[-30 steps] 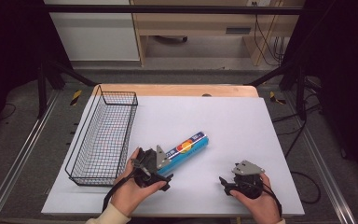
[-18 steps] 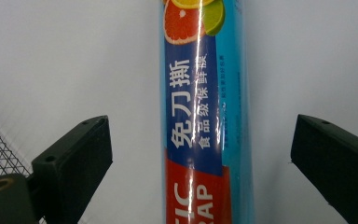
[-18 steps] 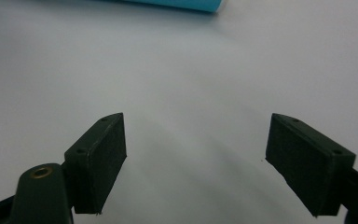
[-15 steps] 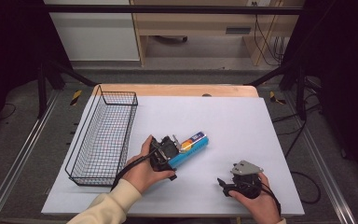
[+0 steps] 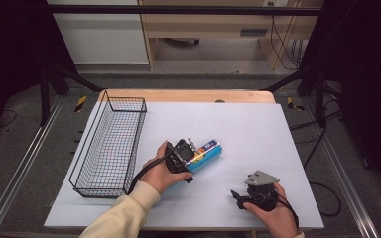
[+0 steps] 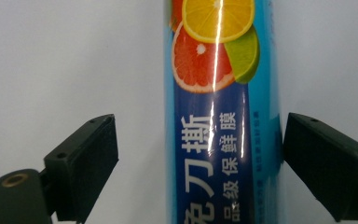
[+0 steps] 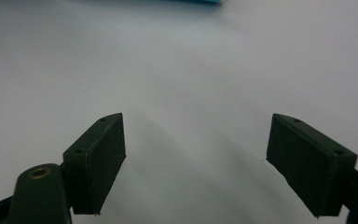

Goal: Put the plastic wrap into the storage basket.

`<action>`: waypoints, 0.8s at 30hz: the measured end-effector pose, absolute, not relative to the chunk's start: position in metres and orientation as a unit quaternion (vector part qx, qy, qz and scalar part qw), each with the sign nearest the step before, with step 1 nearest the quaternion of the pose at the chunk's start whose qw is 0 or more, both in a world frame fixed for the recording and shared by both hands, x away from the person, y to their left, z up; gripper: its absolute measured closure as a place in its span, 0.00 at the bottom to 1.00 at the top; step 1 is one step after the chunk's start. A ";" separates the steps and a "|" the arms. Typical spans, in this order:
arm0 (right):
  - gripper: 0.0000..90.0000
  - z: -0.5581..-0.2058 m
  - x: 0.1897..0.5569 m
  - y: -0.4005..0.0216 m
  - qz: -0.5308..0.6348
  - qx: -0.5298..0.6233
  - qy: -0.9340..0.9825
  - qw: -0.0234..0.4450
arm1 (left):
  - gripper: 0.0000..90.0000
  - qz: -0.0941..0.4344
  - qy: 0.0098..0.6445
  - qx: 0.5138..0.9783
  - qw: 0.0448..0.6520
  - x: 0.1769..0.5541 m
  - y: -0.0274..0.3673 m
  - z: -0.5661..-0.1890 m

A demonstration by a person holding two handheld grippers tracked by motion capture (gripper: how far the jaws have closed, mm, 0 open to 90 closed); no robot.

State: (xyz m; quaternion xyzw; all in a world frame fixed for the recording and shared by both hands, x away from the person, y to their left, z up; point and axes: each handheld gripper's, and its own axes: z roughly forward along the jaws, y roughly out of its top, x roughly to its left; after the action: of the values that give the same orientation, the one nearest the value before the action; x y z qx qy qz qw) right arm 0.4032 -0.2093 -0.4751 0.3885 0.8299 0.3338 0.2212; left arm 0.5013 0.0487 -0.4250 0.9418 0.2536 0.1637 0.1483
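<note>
My left tool (image 6: 200,158) is spread wide, its jaws straddling the blue cling-film box (image 6: 221,116) without touching it; the box lies flat on the white worktop (image 5: 258,134), just right of the wire basket (image 5: 110,144). My right tool (image 7: 198,158), likewise released and empty, rests on the worktop well to the right of the box. Against one second earlier, the left tool has advanced from the box's near end to over its middle; the box has not shifted.

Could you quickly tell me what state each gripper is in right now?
Left gripper: open, jaws either side of the blue box, not gripping.
Right gripper: open, holding nothing.
</note>
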 end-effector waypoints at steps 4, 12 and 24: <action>0.22 -0.475 0.403 -0.209 0.333 0.388 0.830 0.221 | 0.13 0.153 0.254 0.944 0.147 0.501 0.046 -0.430; 0.22 -0.476 0.403 -0.209 0.333 0.387 0.832 0.219 | 0.17 0.135 0.268 0.942 0.149 0.505 0.046 -0.441; 0.22 -0.476 0.403 -0.208 0.332 0.387 0.833 0.215 | 0.26 0.116 0.273 0.942 0.155 0.508 0.047 -0.446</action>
State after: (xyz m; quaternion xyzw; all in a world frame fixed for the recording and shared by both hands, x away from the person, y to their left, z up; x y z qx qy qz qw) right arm 0.4034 -0.2080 -0.4764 0.3872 0.8328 0.3319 0.2153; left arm 0.5082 0.0473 -0.4458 0.9422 0.2730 0.1164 0.1552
